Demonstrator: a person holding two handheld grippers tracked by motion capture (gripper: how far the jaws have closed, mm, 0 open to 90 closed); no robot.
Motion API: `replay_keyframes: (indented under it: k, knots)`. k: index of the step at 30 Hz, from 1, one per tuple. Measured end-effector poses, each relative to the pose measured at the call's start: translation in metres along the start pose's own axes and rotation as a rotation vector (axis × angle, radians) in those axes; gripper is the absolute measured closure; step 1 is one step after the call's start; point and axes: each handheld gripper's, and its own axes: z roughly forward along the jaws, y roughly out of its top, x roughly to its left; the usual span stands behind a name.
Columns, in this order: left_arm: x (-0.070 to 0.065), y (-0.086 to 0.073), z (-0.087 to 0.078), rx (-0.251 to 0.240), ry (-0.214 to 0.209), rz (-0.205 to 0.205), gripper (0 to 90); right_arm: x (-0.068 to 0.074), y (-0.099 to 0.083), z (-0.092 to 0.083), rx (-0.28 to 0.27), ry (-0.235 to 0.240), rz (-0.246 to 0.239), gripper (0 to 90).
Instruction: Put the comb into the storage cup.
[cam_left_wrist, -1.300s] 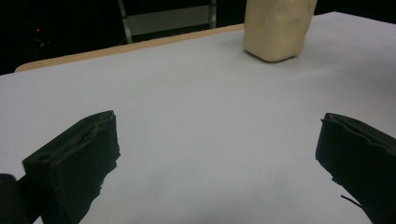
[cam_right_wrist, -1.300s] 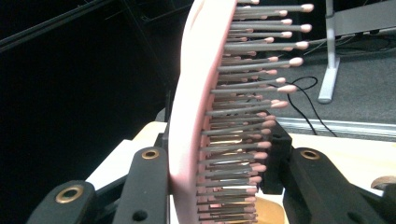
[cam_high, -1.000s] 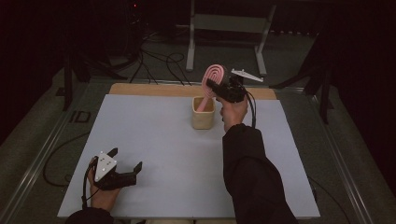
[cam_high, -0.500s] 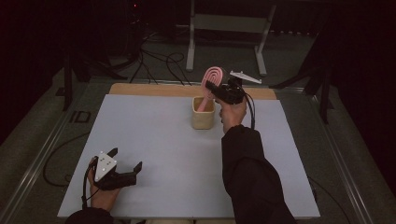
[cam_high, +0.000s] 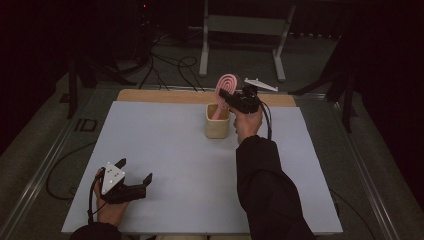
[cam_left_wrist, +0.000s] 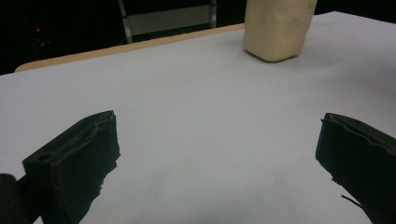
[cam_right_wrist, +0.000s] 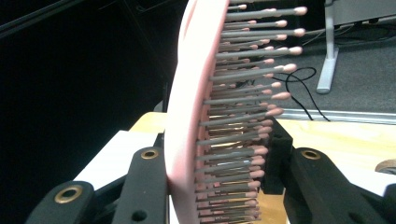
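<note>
Right gripper (cam_high: 231, 98) is clamping a pink hairbrush (cam_high: 225, 86) by its head, one jaw on the smooth back, the other against the bristles (cam_right_wrist: 243, 116). Brush is standing upright, its handle end dipping into a beige cup (cam_high: 217, 124) at the far middle of the white table (cam_high: 165, 150). Left gripper (cam_high: 134, 176) is resting at the near left corner, well apart from the cup, jaws standing wide apart, holding nothing.
</note>
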Motion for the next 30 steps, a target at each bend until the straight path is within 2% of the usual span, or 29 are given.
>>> replay_keyframes:
  k: [30]
  knots:
    - [0.0,0.0,0.0,0.003,-0.001,0.003,0.1,0.006,-0.014,0.011,0.037,0.001,-0.02,61.4]
